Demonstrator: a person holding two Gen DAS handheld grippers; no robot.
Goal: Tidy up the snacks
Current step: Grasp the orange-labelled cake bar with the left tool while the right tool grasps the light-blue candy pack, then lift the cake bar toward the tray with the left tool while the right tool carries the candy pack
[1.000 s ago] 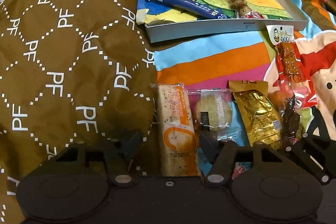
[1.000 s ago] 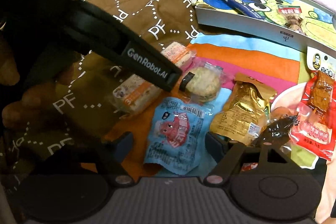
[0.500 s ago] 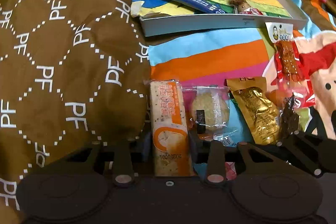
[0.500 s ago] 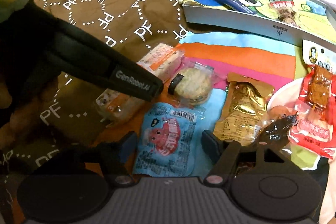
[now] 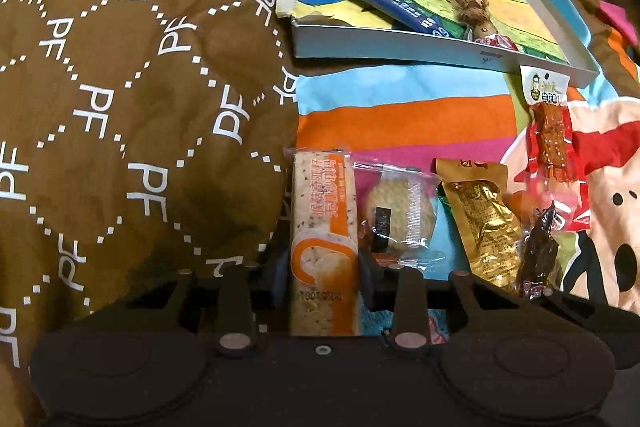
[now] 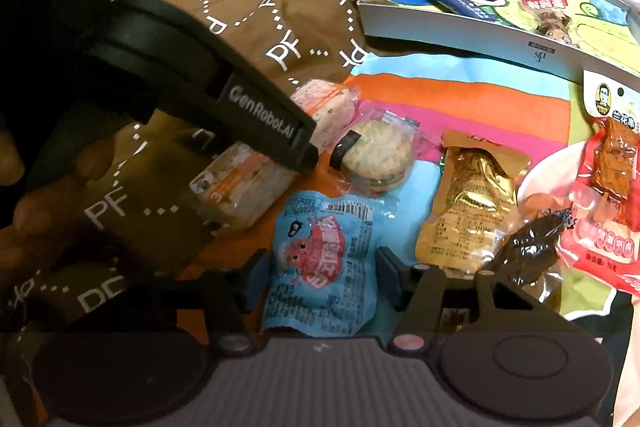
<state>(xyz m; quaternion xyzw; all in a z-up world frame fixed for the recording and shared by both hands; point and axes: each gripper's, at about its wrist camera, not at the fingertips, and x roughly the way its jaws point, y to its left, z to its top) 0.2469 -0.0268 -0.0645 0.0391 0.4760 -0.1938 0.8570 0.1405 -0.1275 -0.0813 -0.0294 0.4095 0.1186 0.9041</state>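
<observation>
An orange-and-white cake bar (image 5: 322, 211) lies on the striped cloth, and my left gripper (image 5: 322, 267) is shut on its near end, a pad against each long side. In the right wrist view one finger of that left gripper (image 6: 280, 131) crosses over the same bar (image 6: 248, 183). A blue snack packet (image 6: 324, 259) lies flat between the fingers of my right gripper (image 6: 322, 275), whose jaws are closing, with the pads right at its edges. A grey tray (image 5: 400, 47) at the back holds a blue stick packet (image 5: 380, 3) and a small brown snack (image 5: 472, 11).
Beside the bar lie a round cracker in clear wrap (image 5: 400, 215), a gold pouch (image 5: 484, 223), a dark snack (image 5: 538, 251) and a red packet (image 5: 556, 143). A brown patterned pillow (image 5: 120, 87) fills the left. A person's hand (image 6: 36, 211) holds the left gripper.
The left jaws came together onto the cake bar and the view rolled slightly. The right jaws narrowed around the blue packet, which has stayed where it was.
</observation>
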